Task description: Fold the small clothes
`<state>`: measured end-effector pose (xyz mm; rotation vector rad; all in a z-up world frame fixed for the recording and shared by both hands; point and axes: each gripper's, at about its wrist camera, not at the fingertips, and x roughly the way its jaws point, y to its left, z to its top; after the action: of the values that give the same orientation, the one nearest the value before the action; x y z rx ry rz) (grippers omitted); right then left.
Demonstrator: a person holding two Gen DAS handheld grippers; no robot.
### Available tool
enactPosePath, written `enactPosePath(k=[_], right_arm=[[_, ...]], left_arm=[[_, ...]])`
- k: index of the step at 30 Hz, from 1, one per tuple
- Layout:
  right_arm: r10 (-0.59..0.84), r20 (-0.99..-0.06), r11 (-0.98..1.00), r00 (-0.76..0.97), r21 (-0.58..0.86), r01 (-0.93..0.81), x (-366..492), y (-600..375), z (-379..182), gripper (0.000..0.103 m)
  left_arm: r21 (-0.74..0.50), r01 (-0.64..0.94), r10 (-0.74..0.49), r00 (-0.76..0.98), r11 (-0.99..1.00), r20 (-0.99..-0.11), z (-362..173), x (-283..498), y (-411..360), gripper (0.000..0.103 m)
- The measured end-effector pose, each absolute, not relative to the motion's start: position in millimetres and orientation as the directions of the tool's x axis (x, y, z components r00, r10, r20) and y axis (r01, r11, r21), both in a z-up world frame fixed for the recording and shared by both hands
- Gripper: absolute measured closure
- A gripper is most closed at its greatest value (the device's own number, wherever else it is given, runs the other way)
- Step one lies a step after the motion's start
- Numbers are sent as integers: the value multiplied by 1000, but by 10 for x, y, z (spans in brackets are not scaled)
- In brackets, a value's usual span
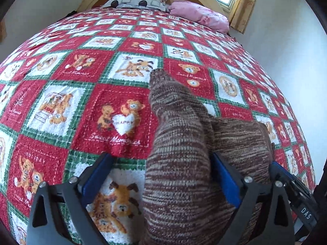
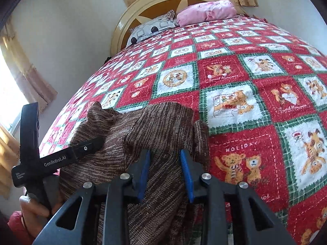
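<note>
A small brown striped knit garment [image 1: 179,143] lies on the red, white and green bear quilt [image 1: 114,110] of a bed. My left gripper [image 1: 163,163] is wide open, its blue pads apart, with a strip of the knit running up between them. In the right wrist view the garment [image 2: 155,126] is bunched at the quilt's [image 2: 255,106] near left. My right gripper [image 2: 165,159] has its blue pads closed in on a fold of the knit. The left gripper's black body [image 2: 61,157] shows at left, resting on the cloth.
A grey patterned pillow [image 1: 134,1] and a pink pillow [image 1: 200,14] lie at the yellow headboard [image 2: 163,2]. White walls and curtained windows [image 2: 12,94] surround the bed. The person's hand [image 2: 34,206] shows at lower left.
</note>
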<state>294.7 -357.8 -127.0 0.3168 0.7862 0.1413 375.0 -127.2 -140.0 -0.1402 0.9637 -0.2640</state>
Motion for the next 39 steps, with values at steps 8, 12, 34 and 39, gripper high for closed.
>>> enactPosePath(k=[8, 12, 34, 39], right_arm=[[176, -644, 938, 744, 338, 71, 2656, -3593, -978, 69], [206, -601, 919, 773, 389, 58, 2207, -3535, -797, 58], [175, -625, 896, 761, 422, 141, 1773, -3632, -810, 21], [201, -673, 902, 712, 411, 134, 2232, -3647, -945, 21]], left_arm=[[-157, 192, -239, 555, 969, -797, -1233, 3457, -1230, 4], [-118, 209, -223, 603, 971, -766, -1088, 3141, -1143, 4], [-156, 275, -294, 586, 949, -755, -961, 2932, -1097, 4], [-213, 272, -326, 493, 938, -807, -1181, 3325, -1205, 4]])
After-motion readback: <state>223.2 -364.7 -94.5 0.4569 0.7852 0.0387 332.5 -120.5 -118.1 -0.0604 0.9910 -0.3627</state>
